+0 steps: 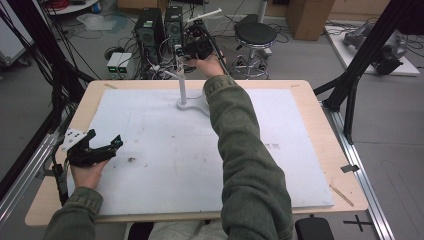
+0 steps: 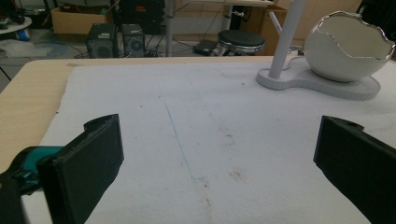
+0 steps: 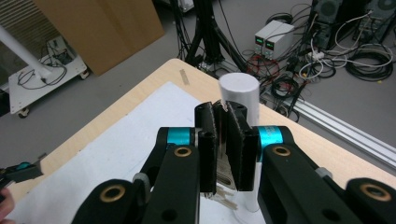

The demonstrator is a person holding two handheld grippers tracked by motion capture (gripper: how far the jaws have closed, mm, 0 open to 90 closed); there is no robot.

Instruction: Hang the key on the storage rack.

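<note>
A white stand rises at the far middle of the table, with a slim pole point(image 1: 182, 85) on a flat base point(image 1: 192, 105). In the left gripper view the pole point(image 2: 286, 42) stands beside a white cracked-egg bowl point(image 2: 348, 46) with a silver rim, on the same base point(image 2: 317, 84). My right gripper point(image 1: 184, 52) is up at the pole's top. In its own view my right gripper point(image 3: 226, 109) is shut on a thin grey piece point(image 3: 224, 154), right next to the pole's round top point(image 3: 239, 88); I cannot tell what the piece is. My left gripper point(image 1: 106, 137) rests open and empty at the table's left, jaws wide point(image 2: 219, 126).
A white mat point(image 1: 165, 150) covers most of the wooden table point(image 1: 320, 125). Beyond the far edge are computer towers point(image 1: 150, 27), a black stool point(image 1: 255, 35) and cables. Black frame legs point(image 1: 355, 80) stand at the right.
</note>
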